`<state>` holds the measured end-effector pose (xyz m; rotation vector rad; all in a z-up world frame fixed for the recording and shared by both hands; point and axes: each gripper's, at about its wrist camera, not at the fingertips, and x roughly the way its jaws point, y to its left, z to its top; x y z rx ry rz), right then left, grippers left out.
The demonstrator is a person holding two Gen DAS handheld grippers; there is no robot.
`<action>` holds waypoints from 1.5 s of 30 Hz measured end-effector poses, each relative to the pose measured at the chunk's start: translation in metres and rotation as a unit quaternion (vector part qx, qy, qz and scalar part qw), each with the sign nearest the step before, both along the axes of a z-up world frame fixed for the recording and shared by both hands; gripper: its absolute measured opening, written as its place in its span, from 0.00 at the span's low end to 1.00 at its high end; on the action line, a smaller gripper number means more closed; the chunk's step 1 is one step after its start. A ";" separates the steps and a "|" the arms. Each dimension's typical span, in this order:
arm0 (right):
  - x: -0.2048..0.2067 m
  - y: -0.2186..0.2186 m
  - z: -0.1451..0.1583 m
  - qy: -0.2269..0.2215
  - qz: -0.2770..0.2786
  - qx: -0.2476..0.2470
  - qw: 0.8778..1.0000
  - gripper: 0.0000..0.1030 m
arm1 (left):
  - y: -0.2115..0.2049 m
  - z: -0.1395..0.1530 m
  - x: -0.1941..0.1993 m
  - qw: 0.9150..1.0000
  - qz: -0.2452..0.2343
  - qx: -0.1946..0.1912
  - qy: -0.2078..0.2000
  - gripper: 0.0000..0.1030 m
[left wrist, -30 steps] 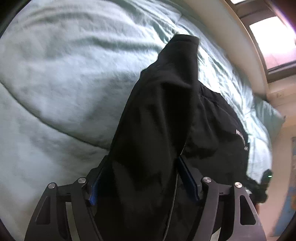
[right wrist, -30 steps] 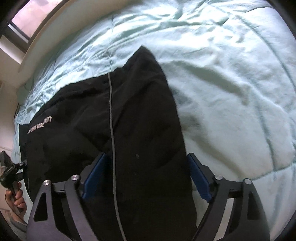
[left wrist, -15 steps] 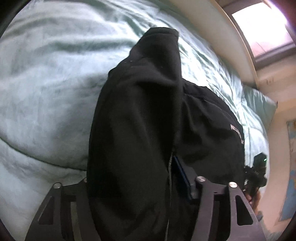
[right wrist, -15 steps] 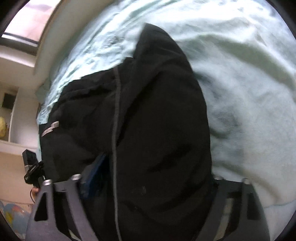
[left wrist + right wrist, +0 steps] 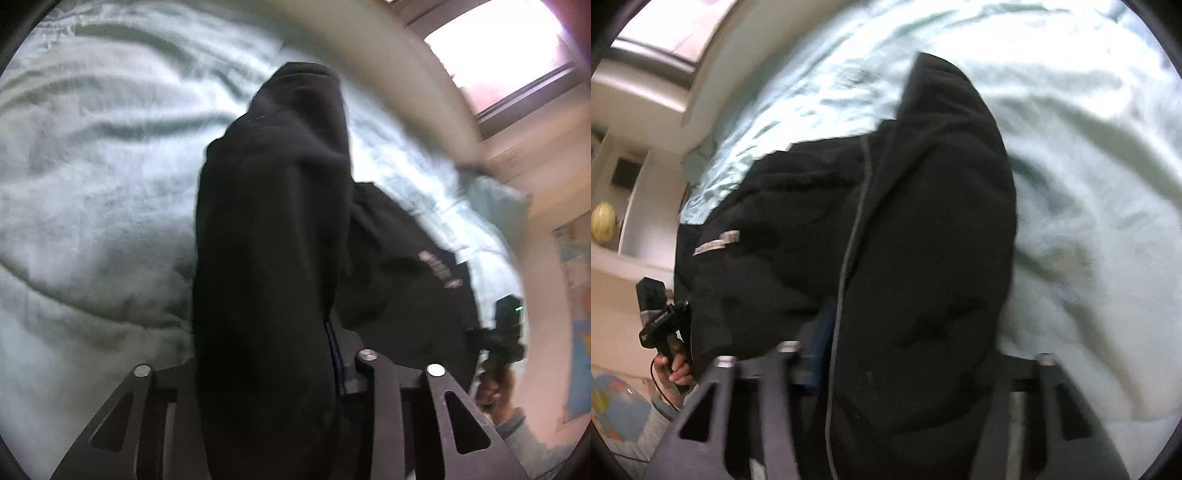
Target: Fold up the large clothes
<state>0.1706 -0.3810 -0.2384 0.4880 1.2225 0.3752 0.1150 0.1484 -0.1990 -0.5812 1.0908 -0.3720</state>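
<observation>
A black pair of trousers (image 5: pixel 273 236) with a thin grey side stripe and a small white logo lies on a pale green bed. My left gripper (image 5: pixel 266 365) is shut on one leg end, which rises between the fingers and hides the left one. My right gripper (image 5: pixel 905 354) is shut on the other leg end of the trousers (image 5: pixel 923 240), lifted off the cover. The rest of the garment (image 5: pixel 768 229) stays on the bed. Each gripper shows in the other's view, the right one (image 5: pixel 506 332) and the left one (image 5: pixel 661 317), held in a hand.
The pale green quilt (image 5: pixel 92 177) is rumpled on all sides of the garment. A window (image 5: pixel 509 51) and a beige wall run along the far side of the bed. A shelf with a yellow ball (image 5: pixel 604 225) stands by the wall.
Both grippers have closed on the leg ends and lifted them; the fabric now bunches higher between the fingers. The views have tilted toward the window and wall.
</observation>
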 end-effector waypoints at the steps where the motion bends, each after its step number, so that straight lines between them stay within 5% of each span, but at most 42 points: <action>1: -0.008 0.003 0.011 -0.013 0.002 0.003 1.000 0.38 | 0.000 0.008 -0.006 1.000 0.000 -0.010 -0.009 0.32; 11: -0.115 0.019 0.110 -0.101 -0.006 0.029 0.994 0.34 | -0.032 0.130 -0.119 0.990 -0.046 -0.053 -0.121 0.30; 18: -0.206 0.030 0.163 -0.116 0.008 -0.010 0.993 0.34 | -0.028 0.162 -0.205 0.988 -0.059 -0.063 -0.130 0.30; 25: -0.275 0.037 0.152 -0.066 0.034 -0.053 0.996 0.34 | -0.020 0.127 -0.264 0.994 -0.058 -0.069 -0.066 0.30; 32: -0.271 0.028 0.072 0.015 -0.016 -0.117 0.993 0.37 | 0.005 0.024 -0.263 0.998 -0.002 -0.029 0.062 0.31; 34: -0.264 0.013 0.051 0.039 -0.049 -0.104 0.993 0.45 | 0.027 -0.014 -0.256 0.992 0.032 -0.053 0.106 0.41; 38: -0.263 -0.021 0.023 0.068 -0.104 -0.075 0.989 0.67 | 0.061 -0.074 -0.250 0.967 0.078 -0.159 0.181 0.56; 41: -0.272 -0.044 0.022 0.081 -0.135 -0.075 0.985 0.67 | 0.072 -0.078 -0.251 0.960 0.070 -0.182 0.201 0.57; 45: -0.294 -0.068 0.054 0.061 -0.155 -0.097 0.981 0.69 | 0.100 -0.036 -0.261 0.977 0.069 -0.109 0.167 0.57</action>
